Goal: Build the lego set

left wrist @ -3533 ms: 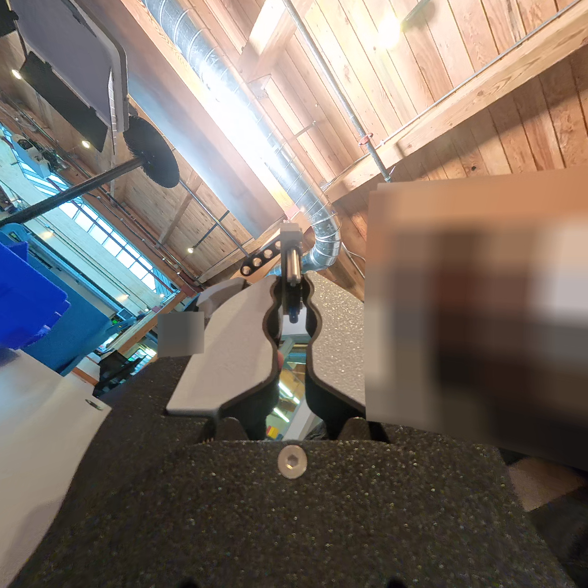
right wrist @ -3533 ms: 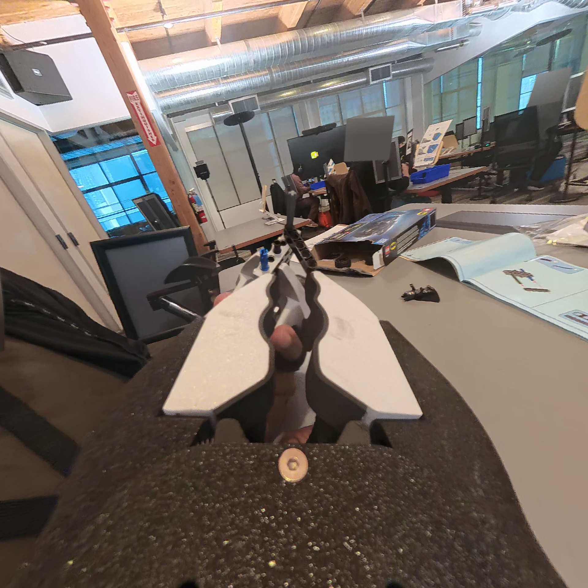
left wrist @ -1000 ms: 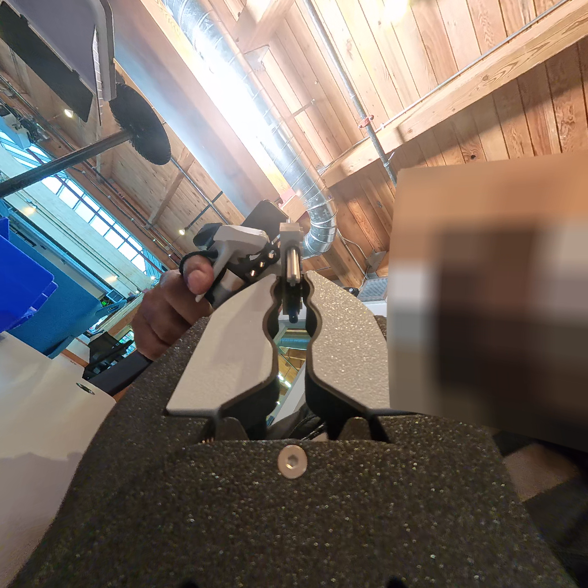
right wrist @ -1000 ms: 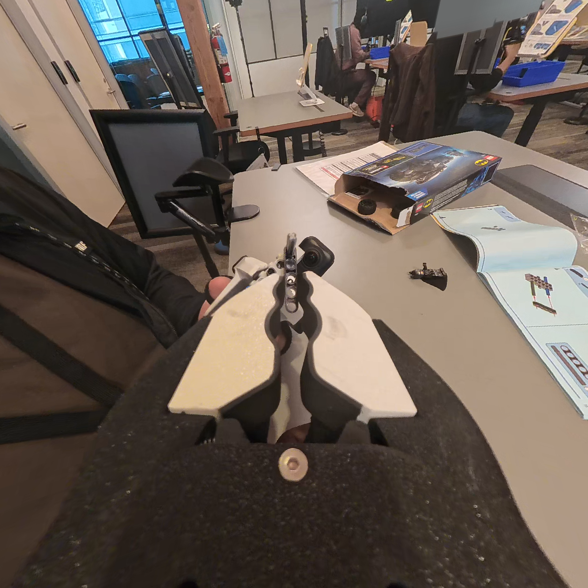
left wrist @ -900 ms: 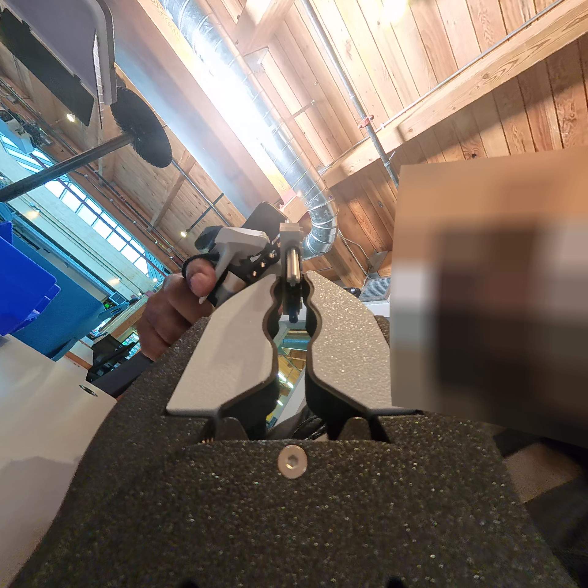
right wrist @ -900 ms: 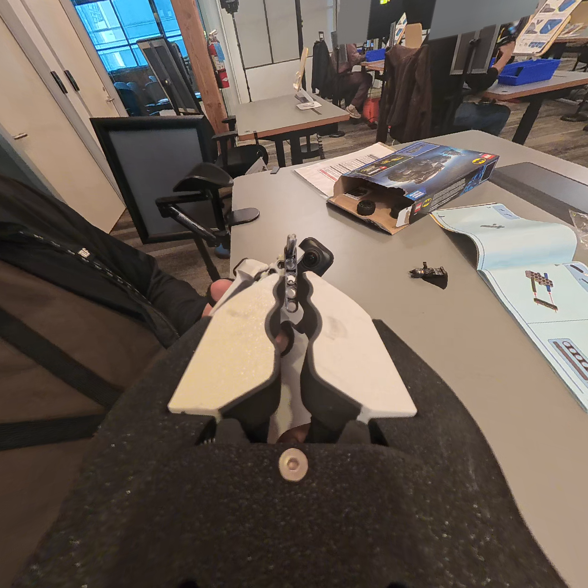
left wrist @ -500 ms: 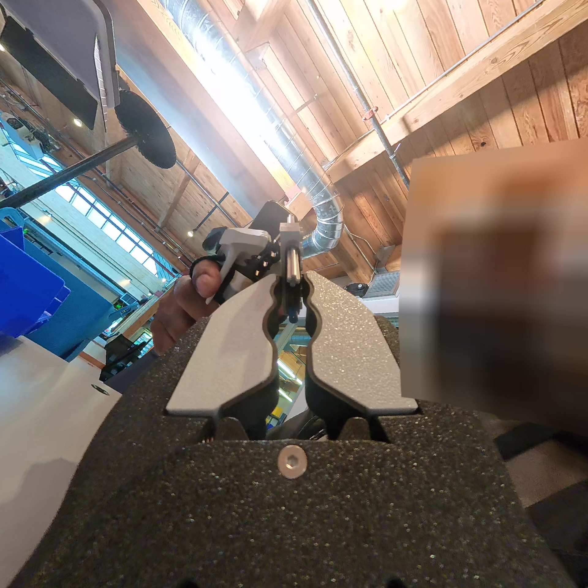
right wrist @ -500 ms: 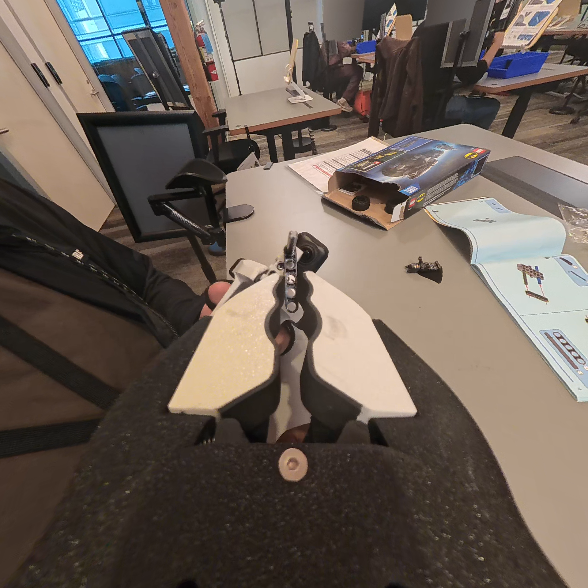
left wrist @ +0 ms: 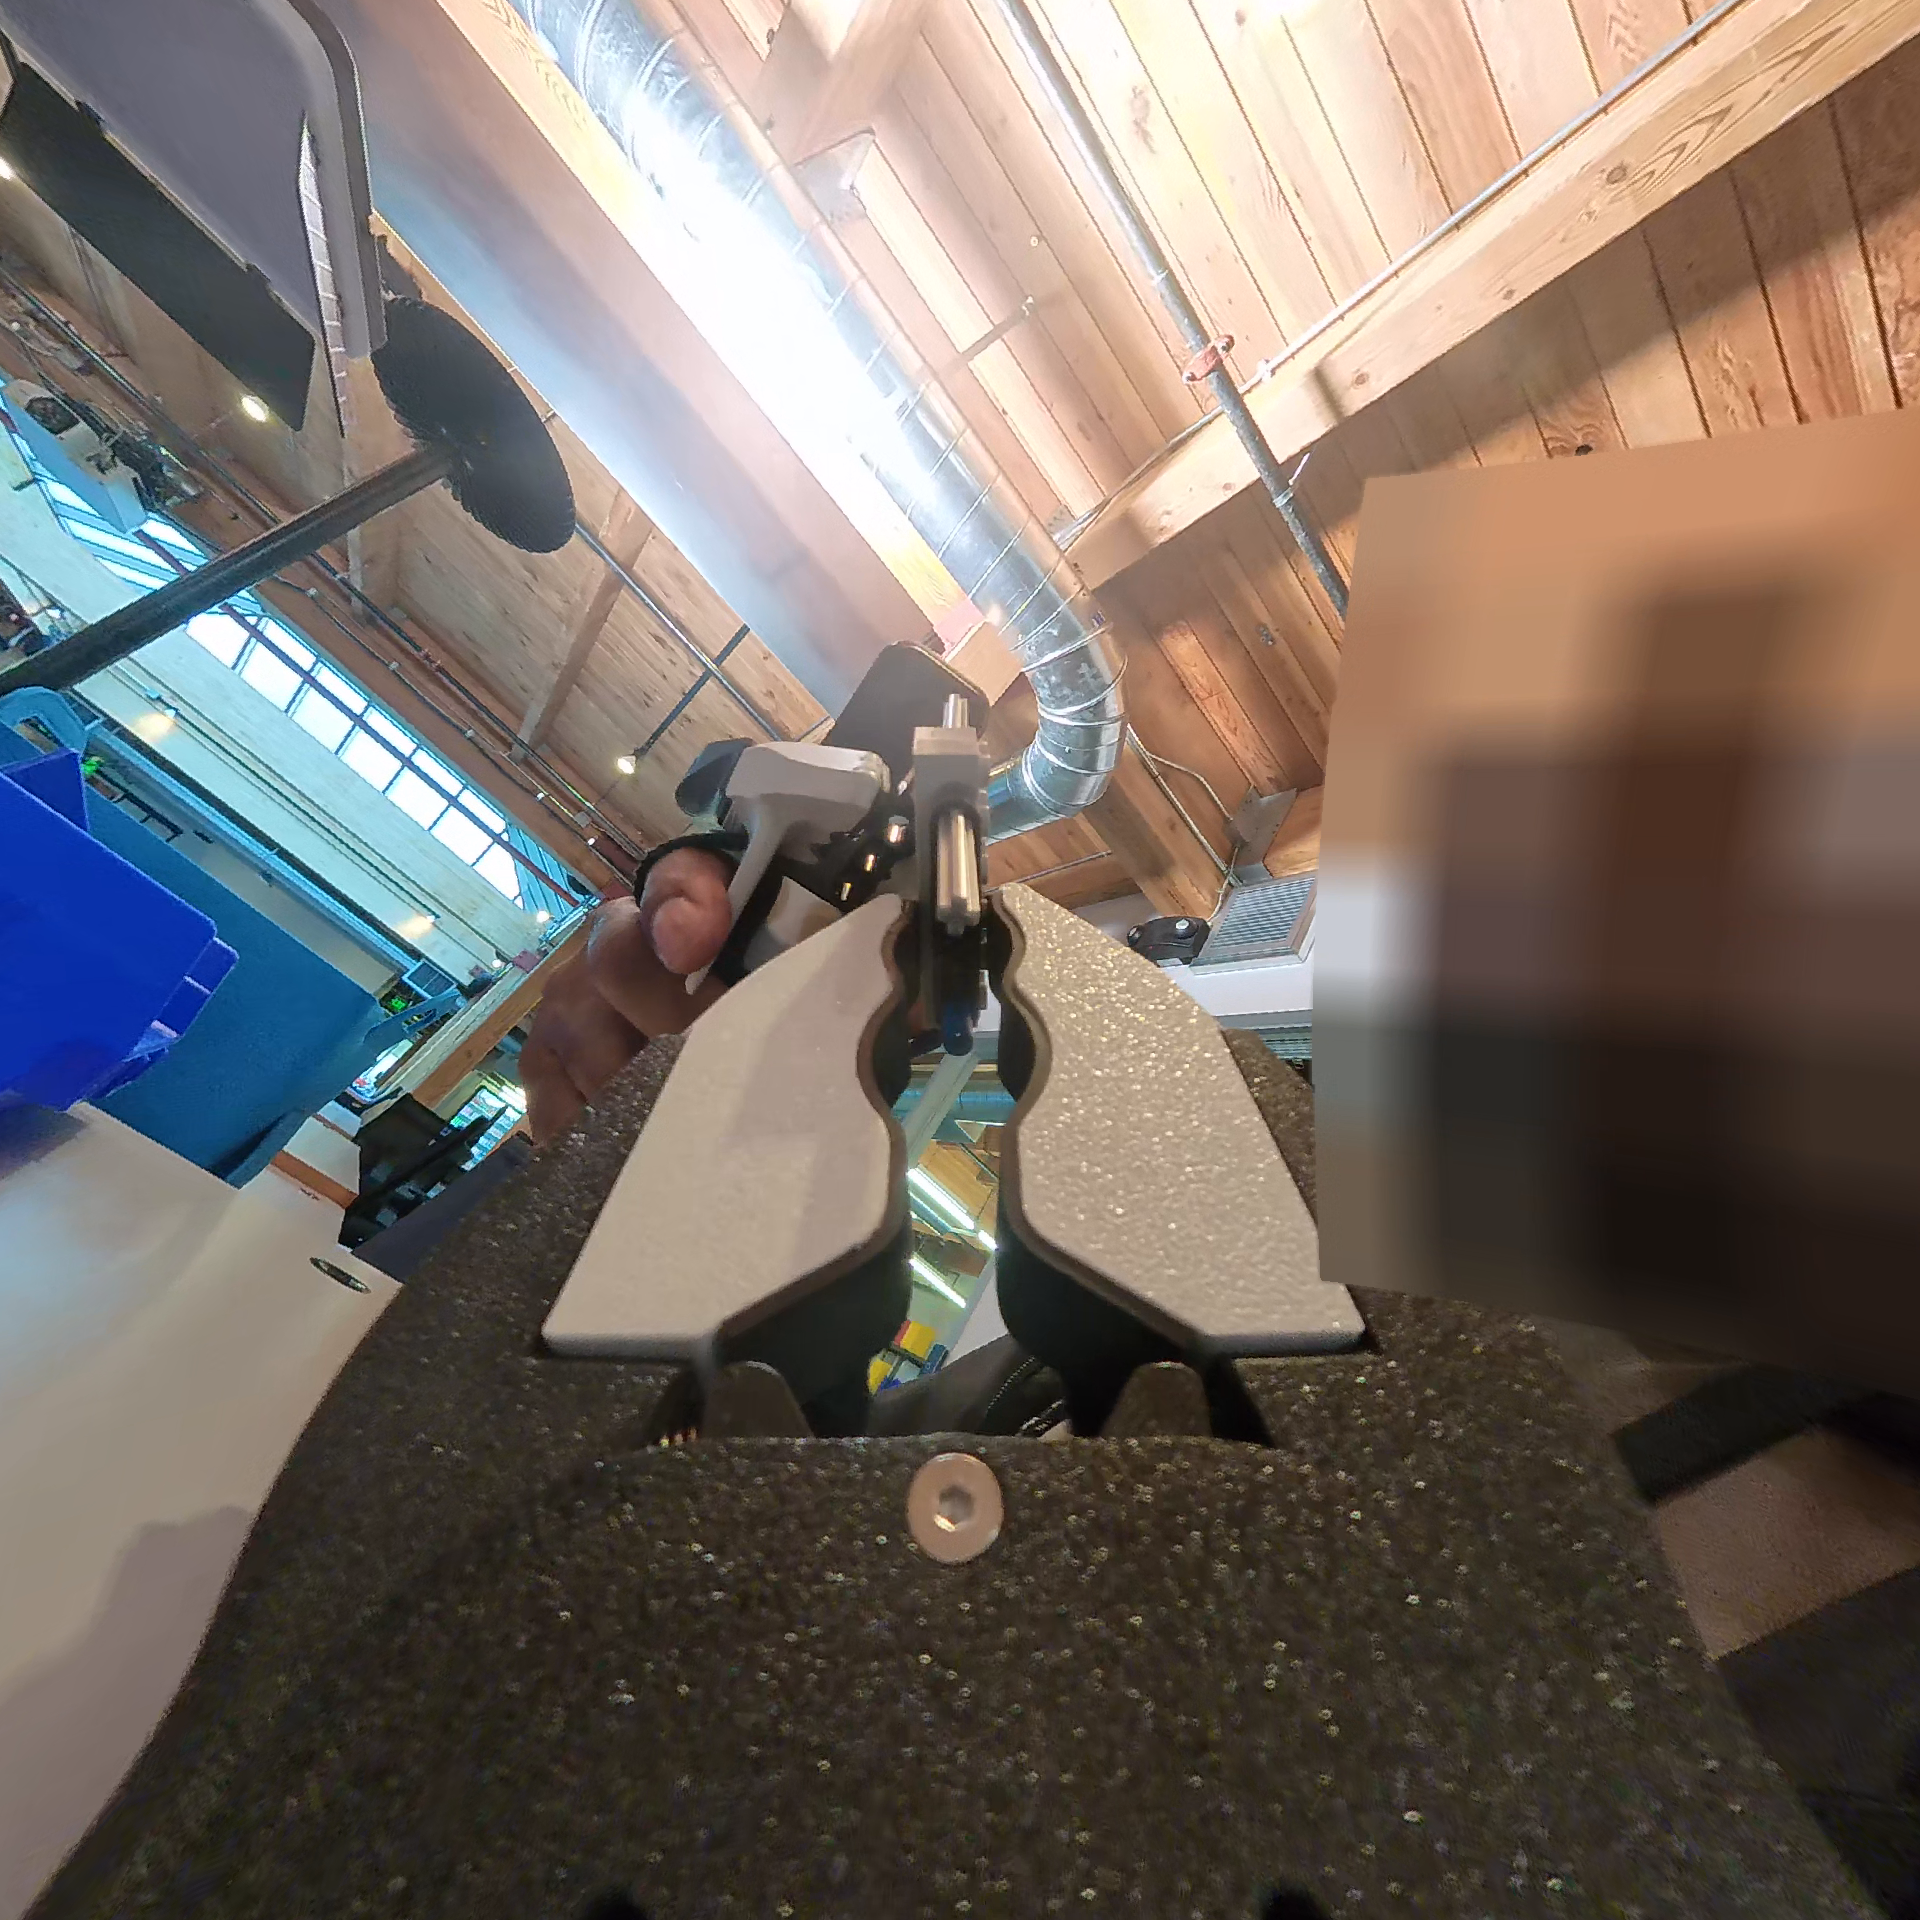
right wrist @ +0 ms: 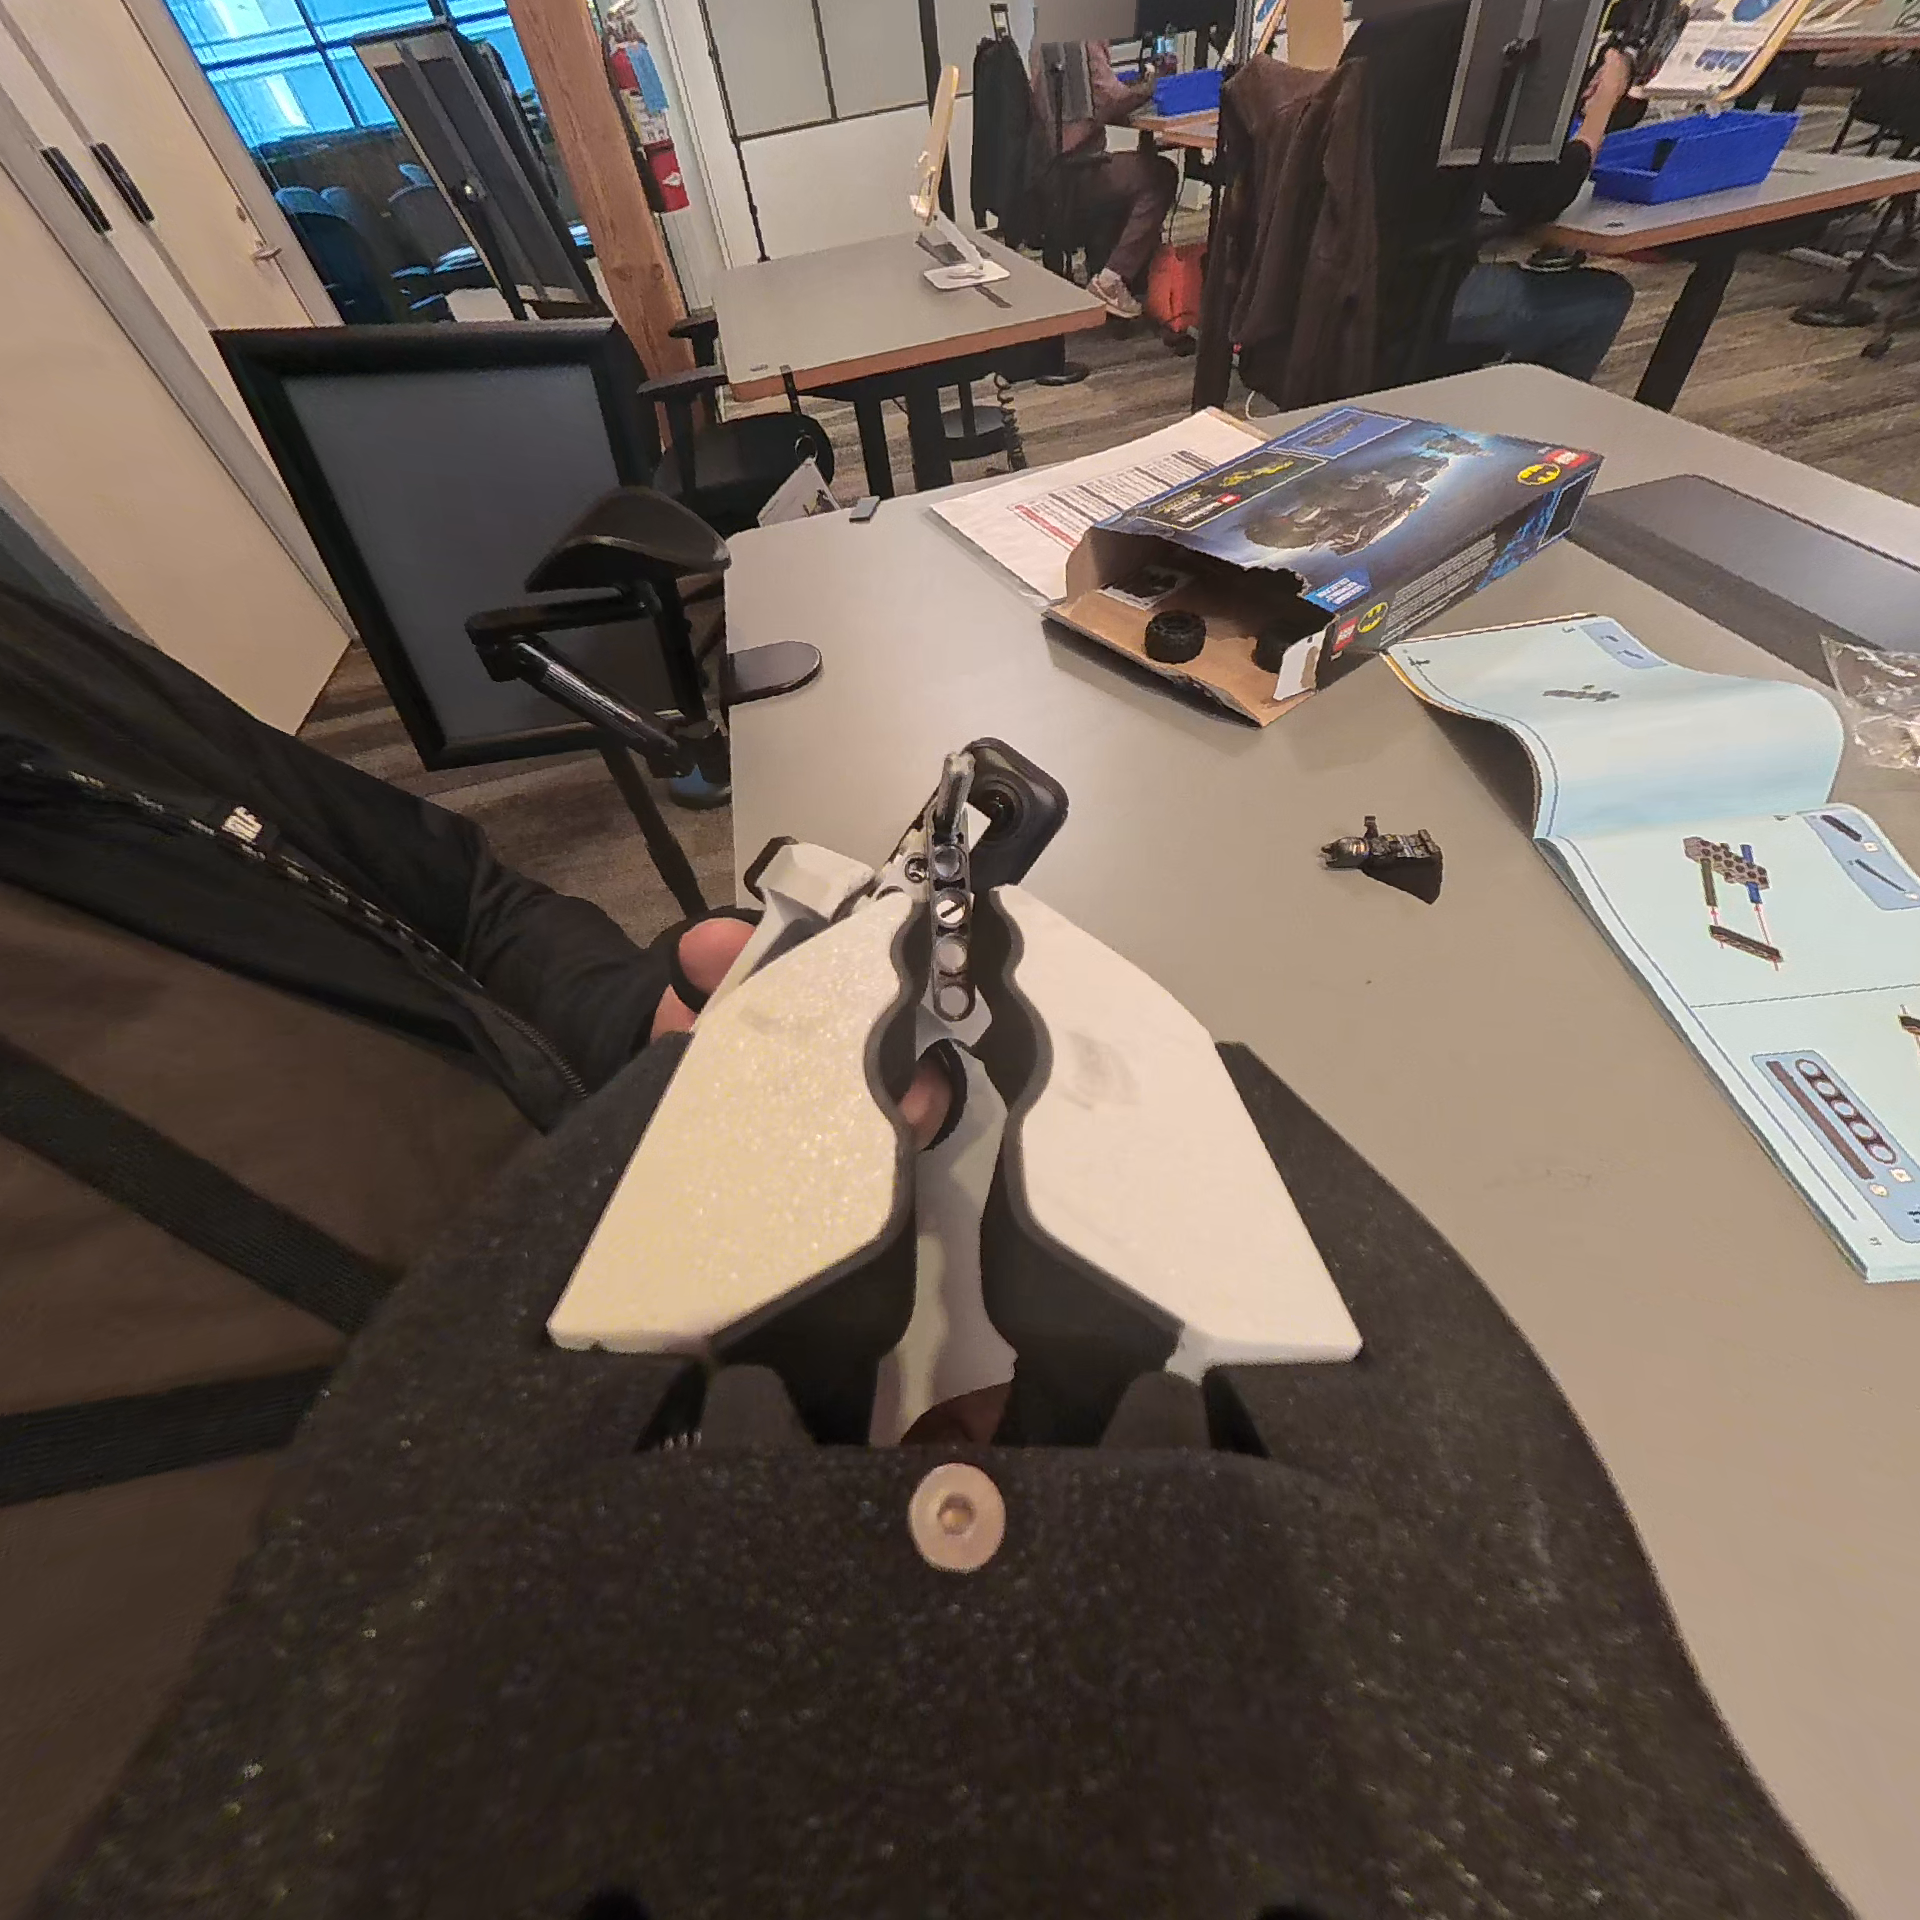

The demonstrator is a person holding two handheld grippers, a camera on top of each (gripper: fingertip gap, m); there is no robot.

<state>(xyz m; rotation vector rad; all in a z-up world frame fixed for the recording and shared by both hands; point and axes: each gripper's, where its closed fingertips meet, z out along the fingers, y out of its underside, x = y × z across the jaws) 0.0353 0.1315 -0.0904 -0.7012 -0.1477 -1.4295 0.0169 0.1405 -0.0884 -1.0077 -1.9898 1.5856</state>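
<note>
In the left wrist view my left gripper (left wrist: 951, 920) is shut on a small assembly: a light grey block with a grey axle (left wrist: 954, 842), and a blue pin (left wrist: 951, 1023) below it. The right gripper (left wrist: 805, 821) and the hand holding it sit just left of it, touching the assembly. In the right wrist view my right gripper (right wrist: 951, 951) is shut on a black beam with a row of holes (right wrist: 951, 935). A grey end fills one hole. The left gripper's camera (right wrist: 1013, 821) is right behind the beam. Both are held up above the grey table (right wrist: 1247, 1091).
On the table lie an open blue box (right wrist: 1340, 551) with black wheels inside, a light blue instruction booklet (right wrist: 1714, 831), a small black figure (right wrist: 1387, 857) and a printed sheet (right wrist: 1091, 488). A chair armrest (right wrist: 623, 551) stands at the table's left edge. A blue bin (left wrist: 83, 935) shows left. My two grippers' fingertips are within a few centimetres of each other.
Over 3.5 s the right gripper has swung down toward the table and closed in on the left gripper. In the last second both stay shut on their parts, joined, shifting only slightly.
</note>
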